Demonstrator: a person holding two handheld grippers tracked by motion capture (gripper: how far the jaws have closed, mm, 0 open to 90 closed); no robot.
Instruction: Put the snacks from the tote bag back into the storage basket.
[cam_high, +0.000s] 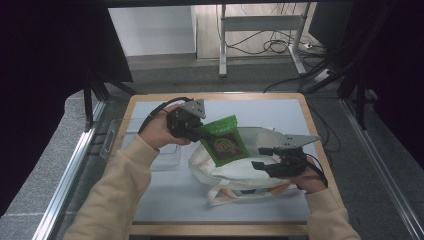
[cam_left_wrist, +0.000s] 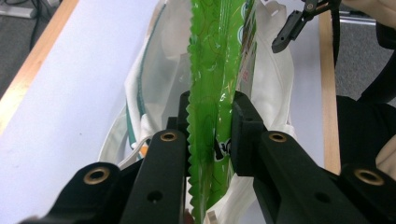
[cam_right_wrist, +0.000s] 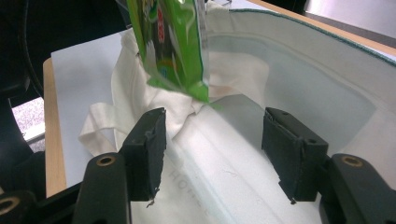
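Centre of the high view: left gripper (cam_high: 196, 131) is clamped on the upper left corner of one green snack packet (cam_high: 224, 139), which hangs tilted over the mouth of one white cloth tote bag (cam_high: 235, 170) lying flat on the pale table mat (cam_high: 170, 200). Left gripper view confirms the hold: both pads press the packet's crimped edge (cam_left_wrist: 205, 140), packet running edge-on away toward the bag. Held by a corner, presumably so the bottom end leads into the opening. Right gripper (cam_high: 266, 165) sits at the right of the bag, jaws apart with nothing pinched; in the right gripper view they straddle the bag's fabric (cam_right_wrist: 224, 163) without pressing it, and the packet's lower corner (cam_right_wrist: 177, 60) hangs just above, upper centre. Judgement: the right gripper is placed to hold the mouth open. Count: one packet, one bag, two grippers, one clear tray (cam_high: 162, 155) left of the bag.
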